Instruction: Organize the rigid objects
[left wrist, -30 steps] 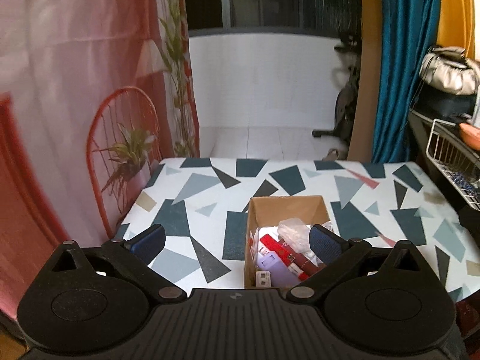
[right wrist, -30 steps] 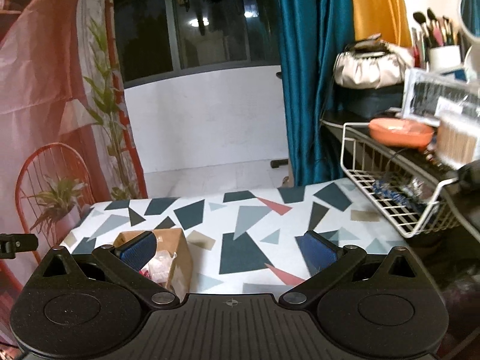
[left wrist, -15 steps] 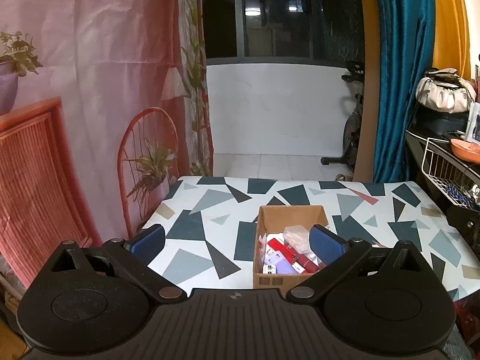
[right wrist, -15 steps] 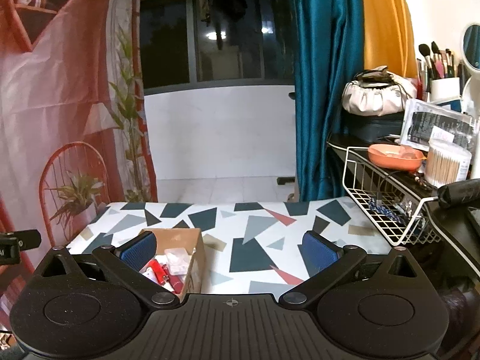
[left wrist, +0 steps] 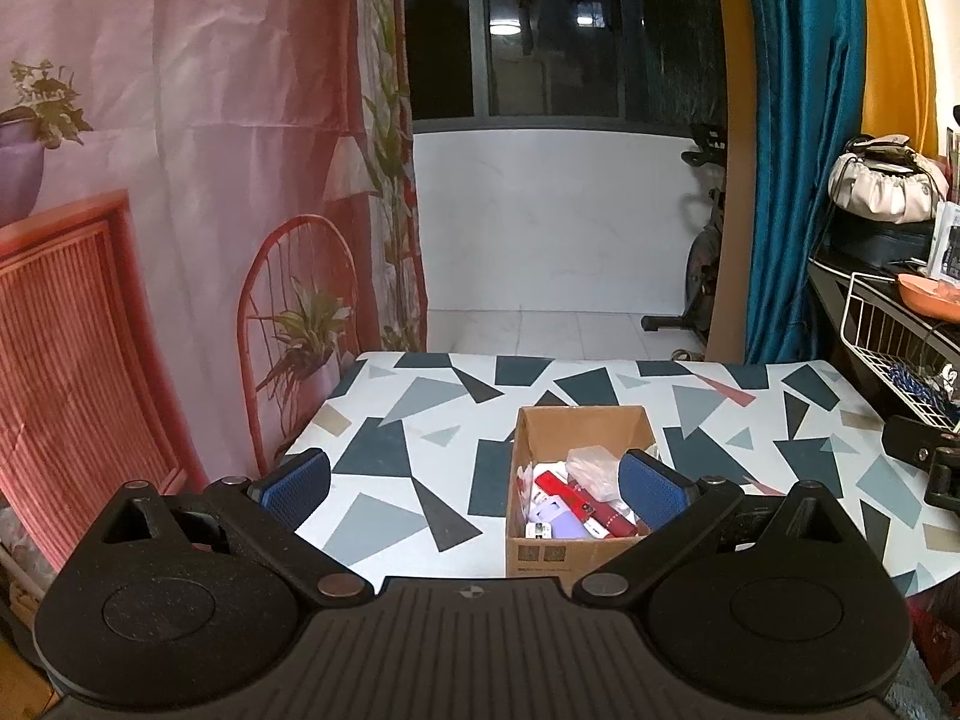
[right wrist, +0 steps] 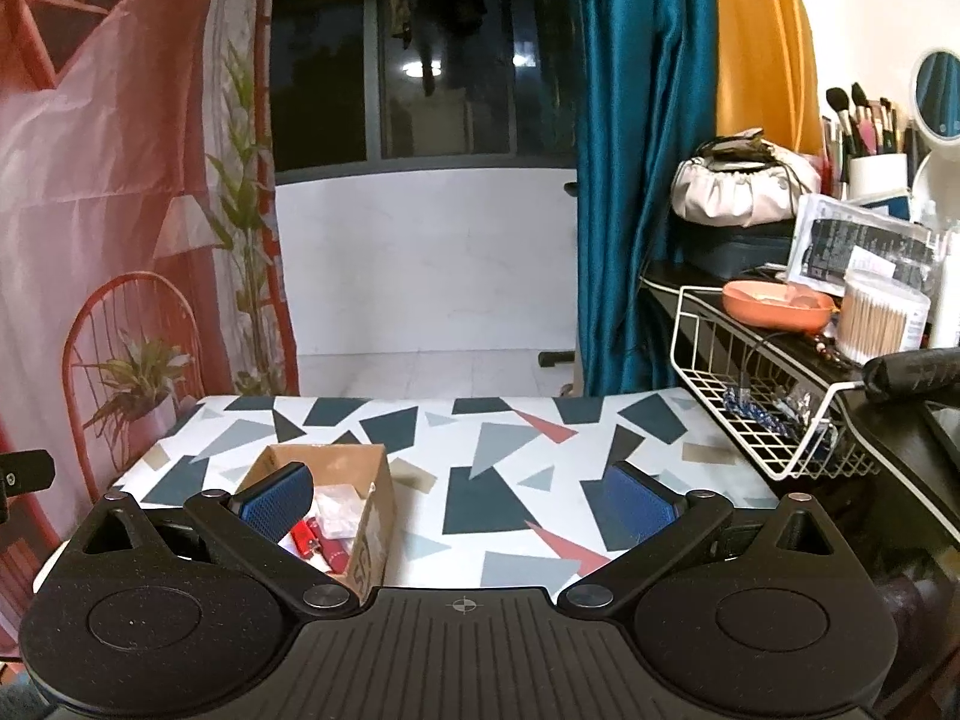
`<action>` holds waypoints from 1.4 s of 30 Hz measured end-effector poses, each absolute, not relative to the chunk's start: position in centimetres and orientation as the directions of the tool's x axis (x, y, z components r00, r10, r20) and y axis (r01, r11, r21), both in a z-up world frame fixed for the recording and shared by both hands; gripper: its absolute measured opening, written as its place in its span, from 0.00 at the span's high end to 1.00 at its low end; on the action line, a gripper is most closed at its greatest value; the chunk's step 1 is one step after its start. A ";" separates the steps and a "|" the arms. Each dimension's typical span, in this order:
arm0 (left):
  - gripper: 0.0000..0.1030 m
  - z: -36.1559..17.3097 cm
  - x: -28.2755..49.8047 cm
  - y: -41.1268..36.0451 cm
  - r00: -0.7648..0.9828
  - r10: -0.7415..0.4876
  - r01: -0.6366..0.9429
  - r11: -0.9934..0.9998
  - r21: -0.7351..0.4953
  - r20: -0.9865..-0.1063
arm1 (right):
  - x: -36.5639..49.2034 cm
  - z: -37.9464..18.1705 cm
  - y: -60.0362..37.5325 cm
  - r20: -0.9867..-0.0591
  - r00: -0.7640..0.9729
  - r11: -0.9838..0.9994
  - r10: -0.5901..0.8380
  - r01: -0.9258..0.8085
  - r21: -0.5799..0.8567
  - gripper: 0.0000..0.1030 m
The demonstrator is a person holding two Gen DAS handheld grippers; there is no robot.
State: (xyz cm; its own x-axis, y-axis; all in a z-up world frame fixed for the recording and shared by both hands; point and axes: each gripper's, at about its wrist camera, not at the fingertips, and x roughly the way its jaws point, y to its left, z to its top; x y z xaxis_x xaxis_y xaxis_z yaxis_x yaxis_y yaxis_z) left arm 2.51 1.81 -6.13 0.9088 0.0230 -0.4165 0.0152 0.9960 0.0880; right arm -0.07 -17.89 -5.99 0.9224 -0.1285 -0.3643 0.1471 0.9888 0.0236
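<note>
An open cardboard box (left wrist: 576, 432) stands on the patterned table (left wrist: 420, 420), holding a red box (left wrist: 579, 501), a lilac item, a clear plastic bag and small white pieces. My left gripper (left wrist: 474, 483) is open and empty, held back from the table's near edge, its right pad in front of the box. In the right wrist view the same cardboard box (right wrist: 372, 516) sits at the lower left, behind my left pad. My right gripper (right wrist: 459, 504) is open and empty, above the table's near edge.
A white wire basket (right wrist: 762, 420) hangs off a dark shelf right of the table, with an orange dish (right wrist: 774, 303), cotton swabs and brushes above. A teal curtain (right wrist: 636, 180) and a printed pink backdrop (left wrist: 180, 210) flank the table. An exercise bike (left wrist: 702, 252) stands behind.
Both grippers have pulled back and risen from the table, so the box looks smaller and farther. Both stay open and empty.
</note>
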 end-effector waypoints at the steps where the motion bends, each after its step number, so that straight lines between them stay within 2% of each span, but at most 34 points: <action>1: 0.00 -6.2 2.5 1.8 0.909 0.022 0.016 0.996 0.088 -0.416 | 0.0 -6.0 -17.9 -0.363 0.923 0.989 -0.129 0.147 0.022 0.00; 42: 0.00 -5.6 1.7 1.9 0.934 0.040 -0.005 0.995 0.099 -0.356 | -0.9 -5.3 -17.8 -0.302 0.944 0.989 -0.135 0.146 0.016 0.00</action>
